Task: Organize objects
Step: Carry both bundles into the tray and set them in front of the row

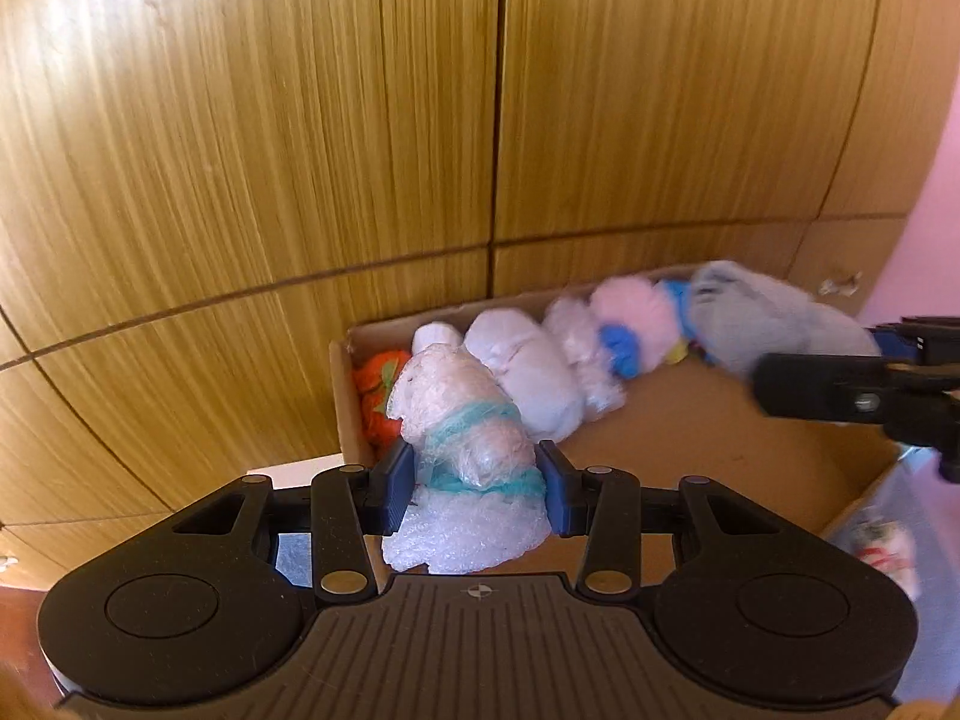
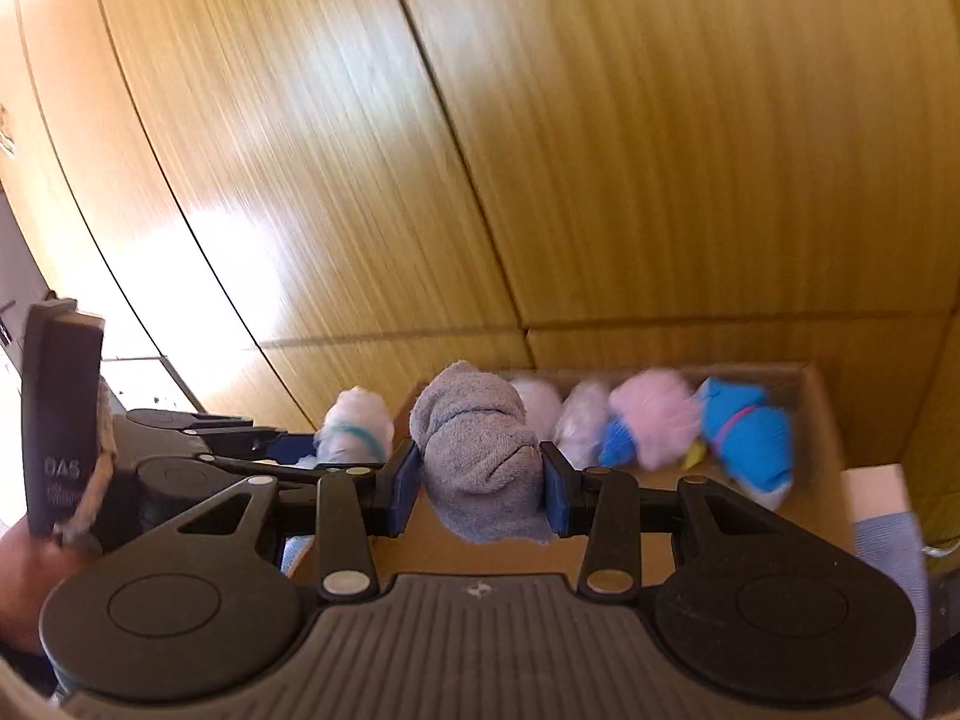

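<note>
Two tongs, two loads: the left gripper [image 1: 477, 483] is clenched on a white bundle tied with teal yarn [image 1: 471, 456], while the right gripper [image 2: 480, 483] grasps a grey rolled sock [image 2: 480, 456]. Ahead of both, about six more bundles line a cardboard box [image 1: 690, 420] against wood-panelled cupboard doors [image 1: 360, 120].
</note>
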{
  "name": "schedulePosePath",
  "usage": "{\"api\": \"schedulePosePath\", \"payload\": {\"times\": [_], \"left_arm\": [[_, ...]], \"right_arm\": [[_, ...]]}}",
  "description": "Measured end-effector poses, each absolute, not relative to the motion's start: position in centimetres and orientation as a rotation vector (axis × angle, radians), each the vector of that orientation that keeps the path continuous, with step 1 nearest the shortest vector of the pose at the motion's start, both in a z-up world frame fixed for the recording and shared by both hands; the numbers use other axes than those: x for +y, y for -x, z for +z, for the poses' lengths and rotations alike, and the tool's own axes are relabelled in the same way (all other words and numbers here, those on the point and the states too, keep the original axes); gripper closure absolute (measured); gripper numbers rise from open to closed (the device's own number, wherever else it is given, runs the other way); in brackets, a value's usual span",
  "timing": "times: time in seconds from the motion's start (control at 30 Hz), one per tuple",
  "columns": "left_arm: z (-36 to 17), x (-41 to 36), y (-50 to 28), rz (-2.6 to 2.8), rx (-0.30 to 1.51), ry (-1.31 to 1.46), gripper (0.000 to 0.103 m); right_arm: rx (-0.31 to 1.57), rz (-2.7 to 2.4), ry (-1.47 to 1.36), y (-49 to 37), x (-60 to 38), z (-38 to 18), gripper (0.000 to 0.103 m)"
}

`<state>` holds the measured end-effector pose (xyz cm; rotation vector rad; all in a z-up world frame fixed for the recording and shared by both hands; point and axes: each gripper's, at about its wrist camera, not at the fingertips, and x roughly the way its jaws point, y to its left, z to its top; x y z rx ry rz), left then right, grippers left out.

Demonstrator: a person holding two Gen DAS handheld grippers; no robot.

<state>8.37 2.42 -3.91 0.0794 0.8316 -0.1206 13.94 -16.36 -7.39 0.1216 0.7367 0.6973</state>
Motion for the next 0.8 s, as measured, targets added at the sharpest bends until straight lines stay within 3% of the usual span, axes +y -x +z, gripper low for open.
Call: {"api": "schedulePosePath", "payload": {"times": [0.33, 0.8], "left_arm": [[-8.9, 2.7, -10.0, -0.14, 0.886, -0.124, 0.053], [-9.0, 1.9, -9.5, -0.129, 0.869, -0.152, 0.05]], "right_arm": [[0.906, 0.677, -0.093, -17.9, -11.4, -13.0, 0.065], [0.985, 0.671, -0.107, -18.5, -9.8, -14.1, 0.065]]}}
